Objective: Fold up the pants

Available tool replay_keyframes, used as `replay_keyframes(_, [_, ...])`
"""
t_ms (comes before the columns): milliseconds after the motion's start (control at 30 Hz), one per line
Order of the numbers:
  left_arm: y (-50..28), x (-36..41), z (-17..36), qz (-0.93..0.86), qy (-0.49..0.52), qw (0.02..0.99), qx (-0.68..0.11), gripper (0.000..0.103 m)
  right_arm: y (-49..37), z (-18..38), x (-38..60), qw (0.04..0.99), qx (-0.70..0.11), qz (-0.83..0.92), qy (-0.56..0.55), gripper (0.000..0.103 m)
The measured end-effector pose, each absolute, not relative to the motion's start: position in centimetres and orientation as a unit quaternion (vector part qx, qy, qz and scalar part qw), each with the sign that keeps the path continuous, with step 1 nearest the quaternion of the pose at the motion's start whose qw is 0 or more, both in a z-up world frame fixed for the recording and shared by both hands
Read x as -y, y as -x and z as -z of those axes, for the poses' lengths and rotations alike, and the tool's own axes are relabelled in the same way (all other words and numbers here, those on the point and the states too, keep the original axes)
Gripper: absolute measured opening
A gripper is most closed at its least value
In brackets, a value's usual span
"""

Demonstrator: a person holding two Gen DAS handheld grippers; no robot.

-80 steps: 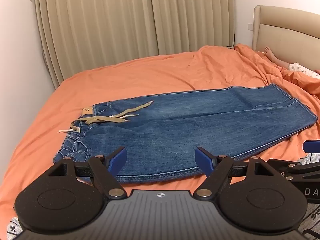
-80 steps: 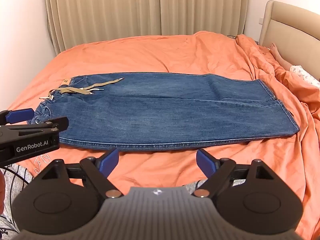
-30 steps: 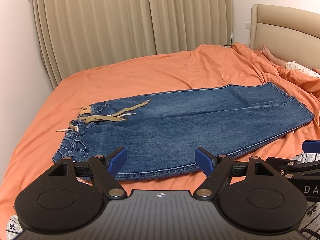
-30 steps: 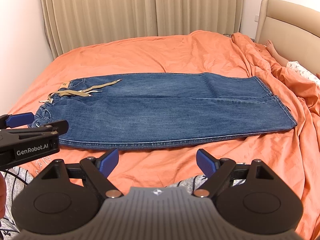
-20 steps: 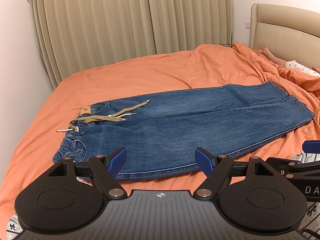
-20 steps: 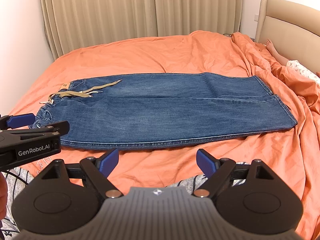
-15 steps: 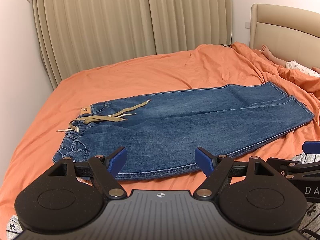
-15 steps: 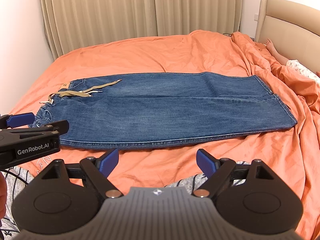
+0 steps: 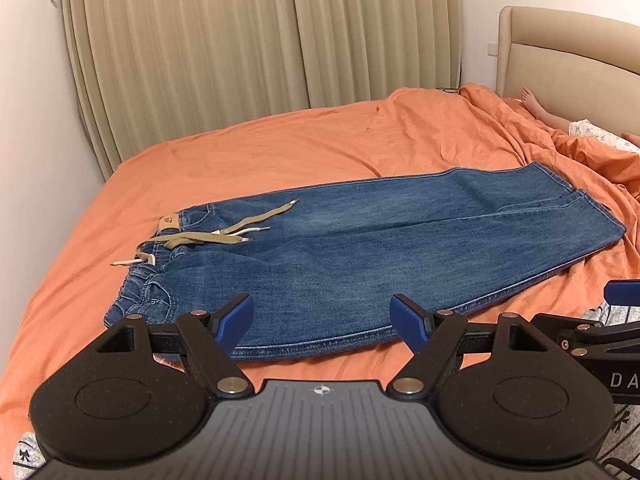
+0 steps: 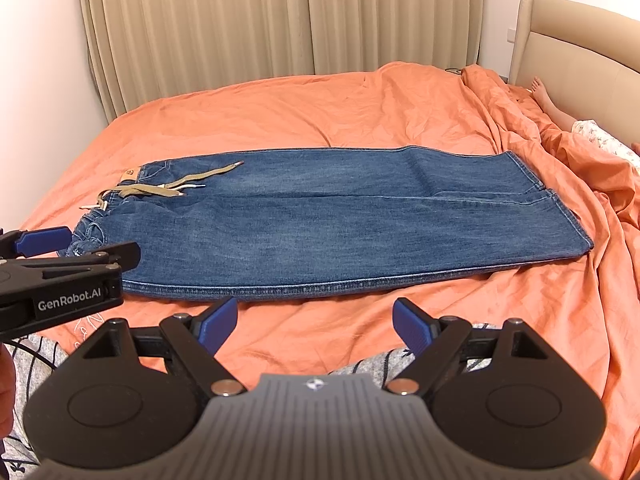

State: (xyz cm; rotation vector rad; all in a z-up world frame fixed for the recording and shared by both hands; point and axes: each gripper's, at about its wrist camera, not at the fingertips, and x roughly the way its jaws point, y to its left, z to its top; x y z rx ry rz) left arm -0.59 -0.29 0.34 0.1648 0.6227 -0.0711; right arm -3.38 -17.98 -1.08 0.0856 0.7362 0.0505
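Blue jeans (image 9: pixel 360 252) lie flat on the orange bed, folded lengthwise, waistband to the left with a tan drawstring (image 9: pixel 224 232), hems to the right. They also show in the right wrist view (image 10: pixel 340 220). My left gripper (image 9: pixel 322 320) is open and empty, held above the jeans' near edge by the waist end. My right gripper (image 10: pixel 314 324) is open and empty, short of the near edge at mid-length. The left gripper's side (image 10: pixel 60 280) shows at the left of the right wrist view.
The orange sheet (image 10: pixel 320 112) covers the bed. A rumpled orange duvet (image 10: pixel 560 152) lies at the right, with a person's foot (image 10: pixel 540 92) by the beige headboard (image 10: pixel 580 52). Curtains (image 9: pixel 260 48) hang behind. A grey patterned fabric (image 10: pixel 380 360) lies under the grippers.
Both grippers have stayed open and almost still over the last second. The jeans have not moved.
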Motion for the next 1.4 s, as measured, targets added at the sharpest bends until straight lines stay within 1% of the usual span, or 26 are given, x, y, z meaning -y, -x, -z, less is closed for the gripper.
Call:
replay_keyframes(733, [0.2, 0.3, 0.1, 0.031, -0.089, 0.944, -0.317, 0.09, 3.2, 1.3, 18.7, 0.927, -0.372, -0.017, -0.05, 0.081])
replay_keyframes(967, [-1.2, -2.1, 0.5, 0.019, -0.109, 0.938, -0.328, 0.09, 1.7, 2.2, 19.5, 0.927, -0.373, -0.012, -0.033, 0.081])
replay_keyframes(1167, [-3.1, -5.5, 1.3, 0.034, -0.149, 0.925, -0.348, 0.088, -0.2, 3.0, 20.7, 0.937, -0.346, -0.044, 0.011, 0.081])
replay_keyframes(1267, [-4.0, -7.0, 2.0, 0.054, -0.167, 0.915, -0.364, 0.084, -1.9, 3.6, 21.5, 0.933, -0.355, -0.057, 0.029, 0.076])
replay_keyframes(1300, [-4.4, -7.6, 2.3, 0.058, -0.177, 0.911, -0.369, 0.084, -2.5, 3.8, 21.8, 0.932, -0.356, -0.057, 0.031, 0.07])
replay_keyframes(1333, [-4.8, -8.0, 2.6, 0.063, -0.19, 0.907, -0.371, 0.083, -3.1, 4.1, 22.1, 0.931, -0.36, -0.056, 0.033, 0.062])
replay_keyframes(1400, [-5.5, -9.0, 3.4, 0.069, -0.218, 0.899, -0.374, 0.083, -4.3, 4.8, 22.4, 0.926, -0.371, -0.057, 0.038, 0.053])
